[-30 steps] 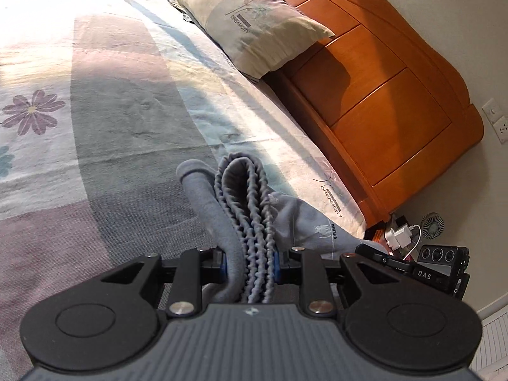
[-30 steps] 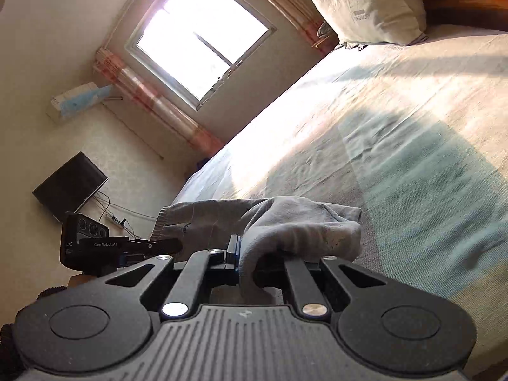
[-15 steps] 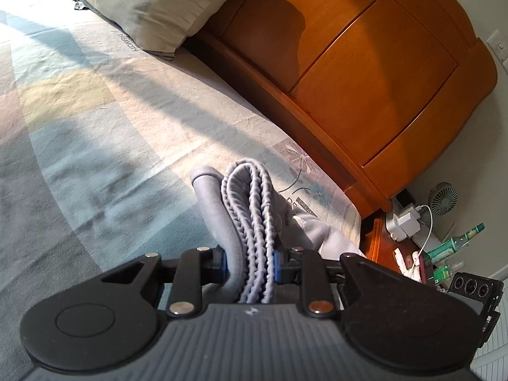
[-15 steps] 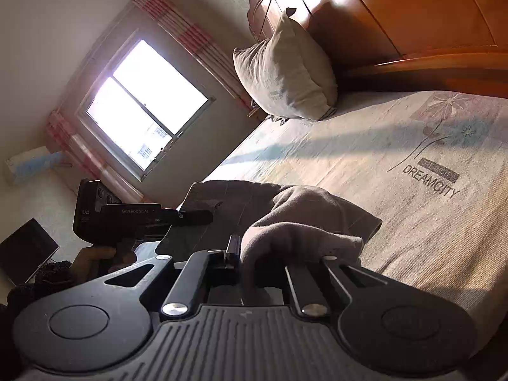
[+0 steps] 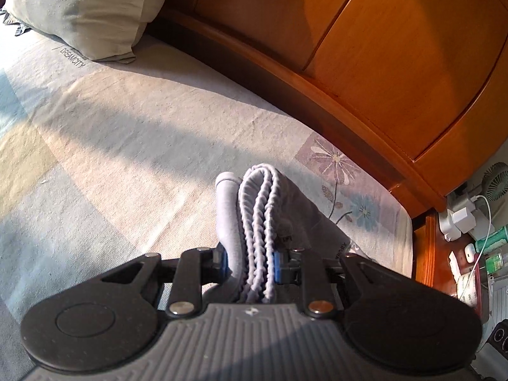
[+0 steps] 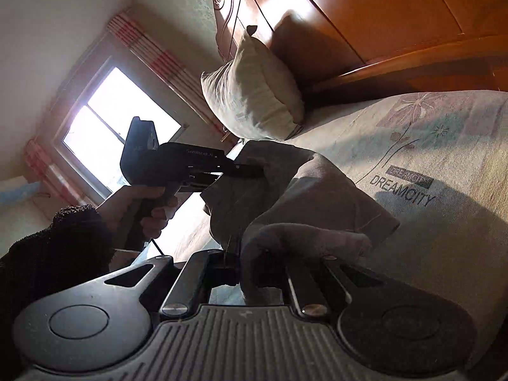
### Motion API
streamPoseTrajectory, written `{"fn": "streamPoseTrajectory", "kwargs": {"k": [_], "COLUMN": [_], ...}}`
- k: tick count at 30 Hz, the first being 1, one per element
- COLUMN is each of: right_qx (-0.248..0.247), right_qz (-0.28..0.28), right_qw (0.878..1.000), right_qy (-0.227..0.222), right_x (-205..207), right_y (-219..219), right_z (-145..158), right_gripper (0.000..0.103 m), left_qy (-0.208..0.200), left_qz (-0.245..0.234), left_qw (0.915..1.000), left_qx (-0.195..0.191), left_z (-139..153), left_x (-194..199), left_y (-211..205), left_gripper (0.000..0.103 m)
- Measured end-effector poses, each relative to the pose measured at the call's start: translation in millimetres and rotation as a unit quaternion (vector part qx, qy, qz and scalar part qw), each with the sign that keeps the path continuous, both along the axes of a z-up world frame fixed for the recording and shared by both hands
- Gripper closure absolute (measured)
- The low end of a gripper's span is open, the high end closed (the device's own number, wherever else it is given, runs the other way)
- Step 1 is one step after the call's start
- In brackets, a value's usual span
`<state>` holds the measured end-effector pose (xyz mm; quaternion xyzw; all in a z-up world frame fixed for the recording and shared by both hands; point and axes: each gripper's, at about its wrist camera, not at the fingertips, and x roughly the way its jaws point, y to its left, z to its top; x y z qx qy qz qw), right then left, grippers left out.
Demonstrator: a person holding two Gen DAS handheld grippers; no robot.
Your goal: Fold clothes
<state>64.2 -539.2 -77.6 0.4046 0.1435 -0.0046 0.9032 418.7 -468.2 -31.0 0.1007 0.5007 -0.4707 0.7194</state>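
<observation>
A grey garment (image 5: 254, 203) with a gathered elastic band is bunched upright between my left gripper's (image 5: 250, 260) blue pads, and that gripper is shut on it. In the right wrist view the same grey garment (image 6: 285, 197) hangs folded over above the bed. My right gripper (image 6: 254, 273) is shut on its near edge. The left gripper (image 6: 257, 171) shows there too, held by a hand in a dark sleeve and clamped on the far edge. The garment is lifted off the patterned bedsheet (image 5: 127, 127), close to the headboard.
A wooden headboard (image 5: 381, 63) runs along the bed's far side. A beige pillow (image 5: 79, 9) leans against it. A nightstand (image 5: 460, 254) at the right holds chargers, bottles and a small fan. A bright window (image 6: 104, 127) with striped curtains shows in the right wrist view.
Both grippers have carried the garment up the bed toward the headboard and pillow. The views have swung round so the headboard now fills the background. Both grips are unchanged.
</observation>
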Motion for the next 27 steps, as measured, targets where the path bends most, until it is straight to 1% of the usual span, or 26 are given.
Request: {"fn": "streamPoseTrajectory", "kwargs": {"k": [2,4,7,10,13,14,16,17,18,20,22,23,24,25,27], "right_qx": [-0.001,-0.006,-0.005,-0.002,0.009,0.014,0.021,0.025,0.031,0.049,0.070,0.089,0.118,0.146,0.212], "right_qz": [-0.002,-0.005,-0.011,-0.024,-0.030,-0.033,-0.035,-0.037,-0.038,-0.034,-0.031,-0.031,-0.032,-0.033,-0.038], "right_qw": [1.000,1.000,1.000,0.999,0.999,0.999,0.999,0.998,0.998,0.998,0.997,0.995,0.992,0.989,0.976], "right_qy": [0.001,0.006,0.017,0.025,0.031,0.032,0.034,0.034,0.034,0.031,0.027,0.022,0.016,0.010,-0.004], "right_x": [1.3,3.2,4.0,1.0,-2.8,-3.5,-4.5,-5.6,-6.7,-8.8,-11.2,-13.4,-16.4,-19.4,-23.3], "right_y": [4.7,7.5,7.0,1.9,-3.7,-5.3,-7.7,-8.2,-8.9,-11.0,-14.6,-16.9,-19.9,-23.0,-29.7], "right_z": [-2.6,-5.5,-9.9,-14.3,-19.7,-21.6,-25.0,-26.5,-28.1,-31.7,-36.8,-40.7,-46.2,-51.6,-65.7], "right_gripper": [0.093,0.093,0.093,0.093,0.093,0.093,0.093,0.093,0.092,0.091,0.082,0.079,0.069,0.052,0.037], "left_qy": [0.004,0.009,0.012,0.009,0.006,0.005,0.003,0.006,0.009,0.003,0.004,0.006,0.008,0.010,0.018], "left_qz": [0.005,0.012,0.026,0.068,0.110,0.124,0.152,0.151,0.146,0.122,0.080,0.060,0.041,0.029,0.016], "left_qw": [1.0000,0.9998,0.9993,0.9976,0.9927,0.9904,0.9848,0.9847,0.9852,0.9890,0.9934,0.9949,0.9961,0.9967,0.9970], "left_qx": [0.006,0.012,0.021,-0.012,-0.048,-0.060,-0.084,-0.088,-0.090,-0.084,-0.082,-0.080,-0.078,-0.075,-0.074], "left_z": [-8.1,-16.6,-29.0,-19.2,-8.0,-4.3,3.1,6.9,10.7,15.8,16.1,13.4,10.1,5.4,-4.6], "left_x": [4.9,9.9,14.1,20.5,27.1,29.2,33.6,33.5,33.0,20.9,-4.2,-19.1,-34.4,-49.8,-77.8], "left_y": [-8.5,-17.0,-19.6,-7.6,5.2,9.5,18.1,20.4,22.2,24.0,30.5,35.8,41.3,49.5,68.0], "left_gripper": [0.080,0.078,0.076,0.075,0.062,0.055,0.047,0.037,0.036,0.036,0.036,0.036,0.035,0.035,0.035]}}
